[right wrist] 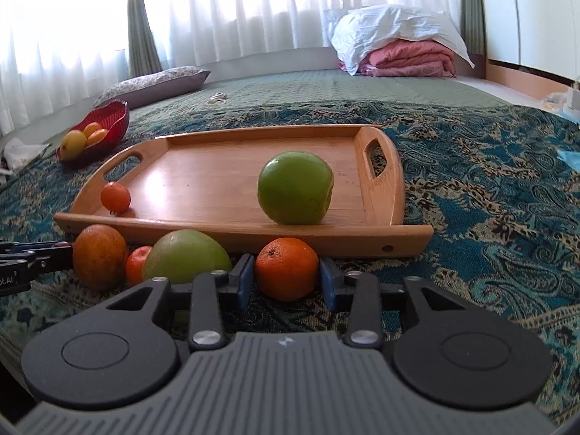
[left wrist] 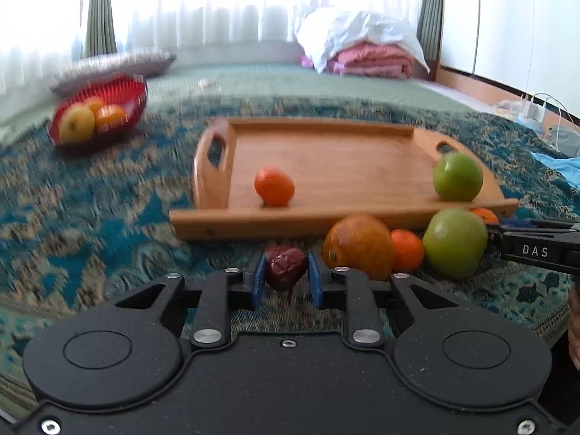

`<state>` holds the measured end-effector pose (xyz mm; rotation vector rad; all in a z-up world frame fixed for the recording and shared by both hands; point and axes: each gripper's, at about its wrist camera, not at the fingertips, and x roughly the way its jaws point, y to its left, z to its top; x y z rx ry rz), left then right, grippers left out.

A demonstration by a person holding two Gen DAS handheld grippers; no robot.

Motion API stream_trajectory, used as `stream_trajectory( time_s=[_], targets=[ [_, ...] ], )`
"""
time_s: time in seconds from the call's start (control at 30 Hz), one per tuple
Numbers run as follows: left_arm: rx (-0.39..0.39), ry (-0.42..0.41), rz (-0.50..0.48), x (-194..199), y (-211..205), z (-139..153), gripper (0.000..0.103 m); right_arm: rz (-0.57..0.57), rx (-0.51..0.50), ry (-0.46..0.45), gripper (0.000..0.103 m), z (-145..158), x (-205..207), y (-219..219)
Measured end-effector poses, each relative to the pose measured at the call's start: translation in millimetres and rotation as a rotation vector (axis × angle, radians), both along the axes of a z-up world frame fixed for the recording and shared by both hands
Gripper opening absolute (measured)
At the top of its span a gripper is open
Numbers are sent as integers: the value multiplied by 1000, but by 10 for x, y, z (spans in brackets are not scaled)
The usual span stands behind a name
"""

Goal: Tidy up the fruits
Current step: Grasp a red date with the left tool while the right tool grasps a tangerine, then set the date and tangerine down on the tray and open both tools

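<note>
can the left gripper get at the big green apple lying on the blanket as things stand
Probably not yet. The left gripper is shut on a dark red date, and a big orange and a small tangerine lie between it and the big green apple.

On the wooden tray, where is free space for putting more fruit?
The tray is bare between the small orange fruit at its left and the green apple, and behind both. The bedcover in front of the tray is crowded with fruit.
</note>
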<state>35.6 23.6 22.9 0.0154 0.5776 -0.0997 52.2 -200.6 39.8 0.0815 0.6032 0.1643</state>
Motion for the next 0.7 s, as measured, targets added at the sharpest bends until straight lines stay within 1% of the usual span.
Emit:
stream_trajectory(
  time_s=[0.13,0.27,0.37,0.5,0.6,0.7],
  targets=[
    [23,-66,-12,35,-20,232,24,-15,43,-54,42,170,-40,-27],
    [-2,-81,-24,259,-7,489,24,-24,83,-95,42,422,60,-104],
    [-39,-30,-36,627,14,674,23,-19,75,-88,42,631,323,-155],
    [-84,69,-15,1214,42,813,23,-9,80,11,42,878,874,-198],
    [-95,138,6,1608,42,773,23,2,47,97,42,917,1256,-175],
    [-103,228,14,1866,42,612,23,4,37,177,42,834,1525,-147]
  ],
)
